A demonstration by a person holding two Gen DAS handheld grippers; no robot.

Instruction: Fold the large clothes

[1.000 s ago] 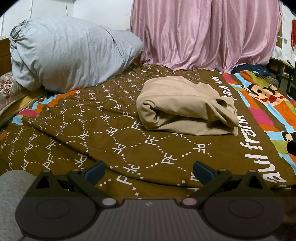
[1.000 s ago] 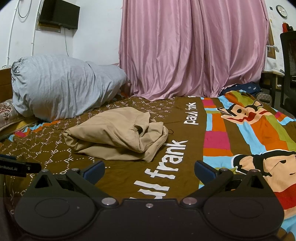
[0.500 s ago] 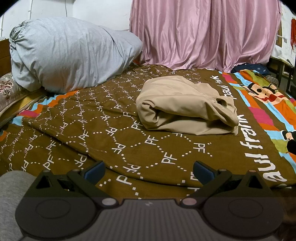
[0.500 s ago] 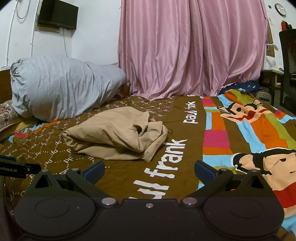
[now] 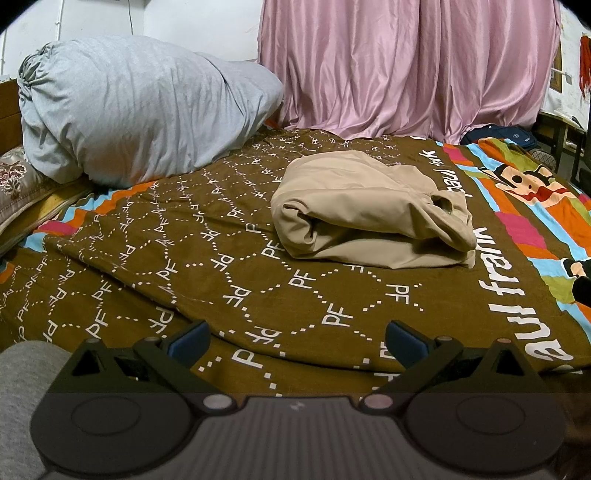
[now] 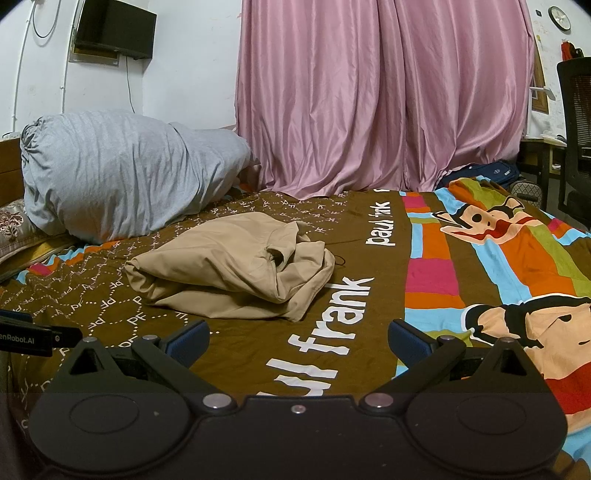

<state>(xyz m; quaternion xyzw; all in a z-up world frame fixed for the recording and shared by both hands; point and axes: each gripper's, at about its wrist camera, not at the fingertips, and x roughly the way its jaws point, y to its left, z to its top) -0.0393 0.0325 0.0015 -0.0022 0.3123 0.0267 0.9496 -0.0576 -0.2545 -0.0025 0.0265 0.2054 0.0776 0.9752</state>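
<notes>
A beige garment (image 5: 373, 214) lies folded in a loose bundle on the brown patterned bedspread (image 5: 229, 280), well ahead of both grippers. In the right wrist view the same beige garment (image 6: 236, 269) sits left of centre on the bedspread (image 6: 369, 236). My left gripper (image 5: 297, 341) hovers near the bed's front edge, open, with nothing between its blue-padded fingers. My right gripper (image 6: 297, 339) is also open and empty, pulled back from the garment. The left gripper's body (image 6: 26, 338) shows at the left edge of the right wrist view.
A big grey bedding bundle (image 5: 136, 118) lies at the head of the bed with a patterned pillow (image 5: 18, 184) beside it. Pink curtains (image 6: 380, 99) hang behind. A dark bag (image 6: 484, 171) and an office chair (image 6: 576, 140) stand to the right. A TV (image 6: 114, 29) is on the wall.
Both cameras have tilted up and drawn back slightly. The garment lies as before and both grippers stay open.
</notes>
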